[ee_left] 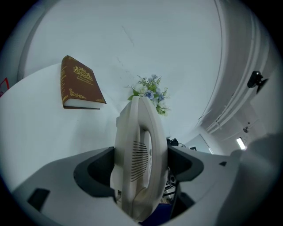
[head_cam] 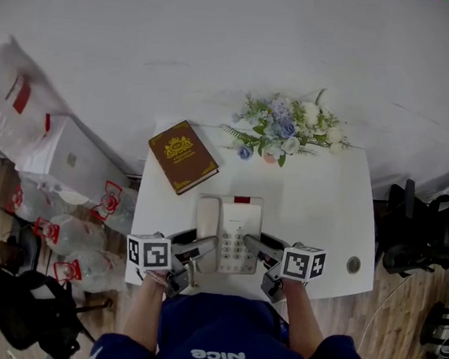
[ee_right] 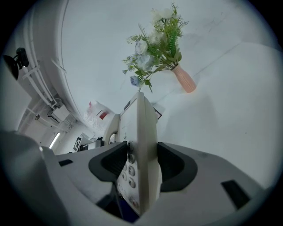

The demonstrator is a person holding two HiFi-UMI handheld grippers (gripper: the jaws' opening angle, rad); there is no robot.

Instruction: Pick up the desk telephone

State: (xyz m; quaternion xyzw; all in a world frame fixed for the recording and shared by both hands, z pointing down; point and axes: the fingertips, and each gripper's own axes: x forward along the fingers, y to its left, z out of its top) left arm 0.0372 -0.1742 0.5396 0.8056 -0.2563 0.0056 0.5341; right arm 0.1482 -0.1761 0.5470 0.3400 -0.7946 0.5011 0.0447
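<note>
The cream desk telephone is at the near middle of the white table, handset on its left side and keypad on the right. My left gripper is shut on the handset side; in the left gripper view the handset fills the gap between both jaws of the gripper. My right gripper is shut on the keypad side. The right gripper view shows the phone's base edge-on, clamped in that gripper. Whether the phone rests on the table or is raised off it, I cannot tell.
A brown book lies at the table's far left. A vase of flowers stands at the far middle against the wall. A round cable port is near the front right corner. Plastic bags crowd the floor left, a dark chair right.
</note>
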